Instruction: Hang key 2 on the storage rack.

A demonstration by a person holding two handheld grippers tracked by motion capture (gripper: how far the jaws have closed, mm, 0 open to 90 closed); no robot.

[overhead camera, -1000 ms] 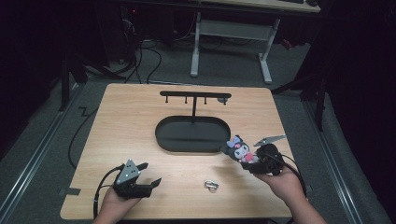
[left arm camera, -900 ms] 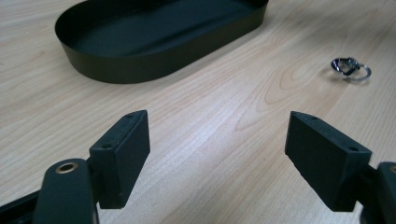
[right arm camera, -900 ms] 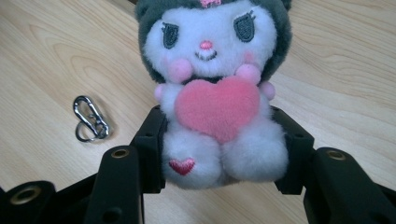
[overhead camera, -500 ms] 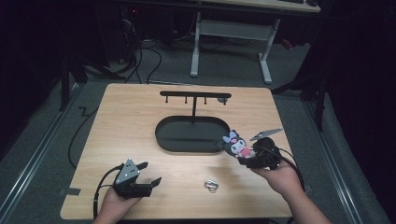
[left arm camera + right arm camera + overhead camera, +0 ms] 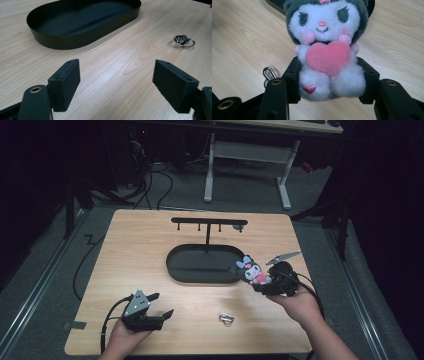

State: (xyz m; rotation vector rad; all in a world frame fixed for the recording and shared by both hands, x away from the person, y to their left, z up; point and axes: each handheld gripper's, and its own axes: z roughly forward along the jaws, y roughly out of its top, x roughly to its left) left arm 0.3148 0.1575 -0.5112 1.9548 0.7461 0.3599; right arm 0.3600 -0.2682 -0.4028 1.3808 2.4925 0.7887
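Nearest to us, the left tool (image 5: 159, 306) rests low on the pale wooden counter (image 5: 135, 250), its jaws spread wide with nothing between them. A small silver metal clasp ring (image 5: 227, 318) lies loose on the counter between our two hands. To the right, the right tool (image 5: 261, 283) grips the small grey-and-white plush doll with a pink heart (image 5: 325, 47) around its lower body, lifted clear of the counter, just beside the near right rim of the black oval metal tray (image 5: 172, 265). A metal clip (image 5: 269, 74) hangs behind the doll. Beyond, a black T-shaped hanging stand with small hooks (image 5: 209, 223) rises from the tray.

The risk we see is the soft, rounded doll squirming out of the jaws, since plush compresses and gives little purchase. We could also snag the dangling clip on the tray rim, or knock the slim stand over while reaching for a hook.
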